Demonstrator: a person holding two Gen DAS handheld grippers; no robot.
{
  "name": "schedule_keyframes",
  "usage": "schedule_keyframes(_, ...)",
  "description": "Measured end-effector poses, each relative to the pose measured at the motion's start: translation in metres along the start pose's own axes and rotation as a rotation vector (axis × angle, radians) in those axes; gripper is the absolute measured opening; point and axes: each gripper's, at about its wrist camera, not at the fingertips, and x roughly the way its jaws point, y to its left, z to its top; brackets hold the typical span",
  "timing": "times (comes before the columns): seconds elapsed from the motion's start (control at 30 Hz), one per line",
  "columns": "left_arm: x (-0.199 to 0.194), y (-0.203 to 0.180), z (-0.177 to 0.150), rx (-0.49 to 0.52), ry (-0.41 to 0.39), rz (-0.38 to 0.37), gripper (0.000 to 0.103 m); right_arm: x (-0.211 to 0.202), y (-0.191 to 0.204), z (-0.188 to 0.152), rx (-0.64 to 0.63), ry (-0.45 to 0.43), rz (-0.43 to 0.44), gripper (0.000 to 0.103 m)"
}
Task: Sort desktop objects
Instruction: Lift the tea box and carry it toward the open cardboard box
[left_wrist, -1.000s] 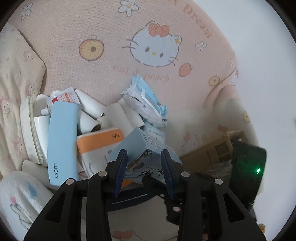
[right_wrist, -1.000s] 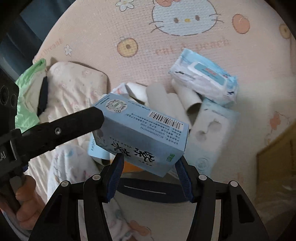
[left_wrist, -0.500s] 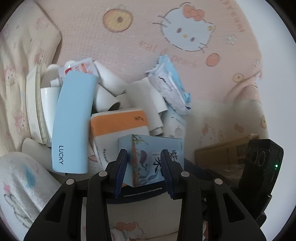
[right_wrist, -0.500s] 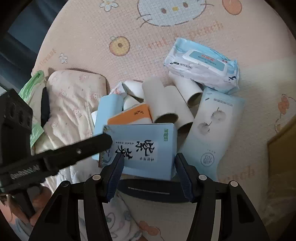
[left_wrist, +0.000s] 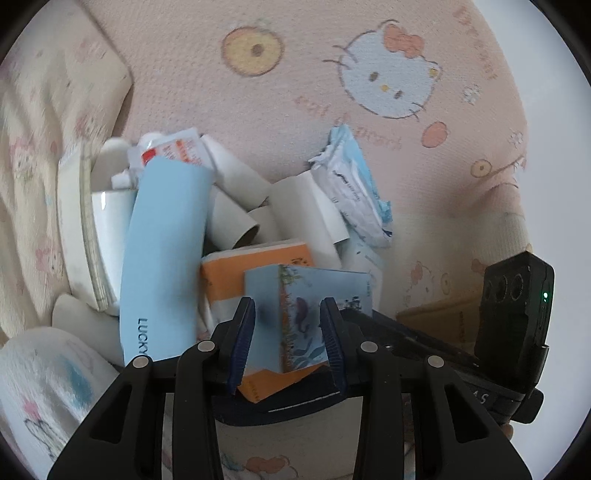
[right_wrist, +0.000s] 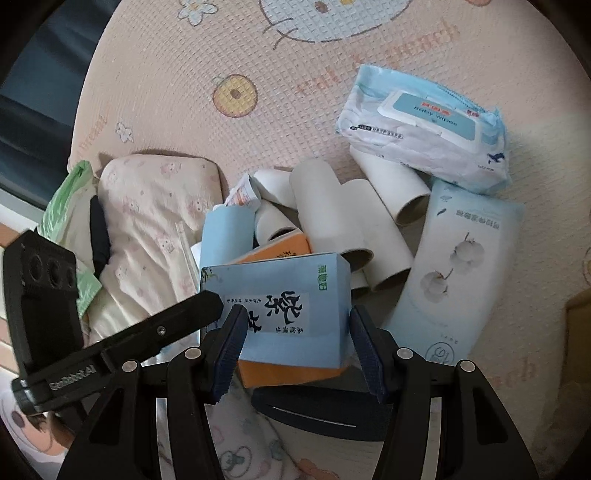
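A light blue box with Chinese print (right_wrist: 280, 302) lies on an orange and white pack (right_wrist: 280, 369) at the near edge of a heap. My right gripper (right_wrist: 297, 349) is shut on the blue box, one pad on each side. My left gripper (left_wrist: 288, 339) straddles the box's end (left_wrist: 306, 317); whether its pads touch it I cannot tell. In the right wrist view the left gripper's finger (right_wrist: 177, 325) reaches the box's left end. The heap holds cardboard tubes (right_wrist: 332, 221), a baby wipes pack (right_wrist: 424, 129), a cotton pad pack (right_wrist: 458, 273) and a blue LUCKY case (left_wrist: 162, 258).
Everything lies on a pink Hello Kitty mat (right_wrist: 221, 74). A cream pillow (right_wrist: 147, 221) and a green bag (right_wrist: 66, 206) lie at the left. A brown cardboard box (left_wrist: 436, 317) stands at the right. A dark flat object (right_wrist: 325, 410) lies under the grippers.
The blue box has come down from the air and turned level onto the orange pack. Both grippers have moved closer to the heap.
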Motion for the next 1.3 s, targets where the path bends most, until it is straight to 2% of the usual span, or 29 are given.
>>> schedule_keyframes(0.17, 0.001, 0.012, -0.001, -0.039, 0.014, -0.055, 0.041, 0.000, 0.005, -0.003, -0.046, 0.006, -0.010, 0.056)
schedule_keyframes(0.27, -0.002, 0.011, 0.000, -0.028, 0.010, -0.047, 0.041, -0.004, 0.014, -0.009, -0.125, -0.004, -0.033, 0.056)
schedule_keyframes(0.43, -0.010, 0.008, 0.002, -0.013, 0.007, -0.068, 0.041, -0.017, 0.031, -0.032, -0.307, -0.039, -0.130, 0.074)
schedule_keyframes(0.6, -0.006, -0.002, 0.003, 0.024, 0.030, -0.057, 0.049, -0.019, 0.030, -0.050, -0.397, -0.018, -0.148, 0.077)
schedule_keyframes(0.77, 0.005, -0.005, 0.000, 0.030, 0.064, -0.033, 0.050, -0.010, 0.027, -0.047, -0.461, -0.007, -0.199, 0.077)
schedule_keyframes(0.9, 0.008, -0.003, 0.002, 0.009, 0.063, -0.048, 0.050, -0.005, 0.023, -0.036, -0.462, -0.017, -0.170, 0.077)
schedule_keyframes(1.0, 0.011, -0.001, 0.004, 0.000, 0.079, -0.049, 0.050, 0.005, 0.026, -0.032, -0.487, 0.011, -0.135, 0.077)
schedule_keyframes(1.17, 0.015, -0.004, 0.001, 0.016, 0.088, -0.019, 0.050, 0.021, 0.038, -0.038, -0.614, 0.037, -0.181, 0.077)
schedule_keyframes(1.3, 0.013, -0.006, -0.003, 0.006, 0.073, -0.015, 0.050, 0.019, 0.037, -0.039, -0.602, 0.031, -0.163, 0.079)
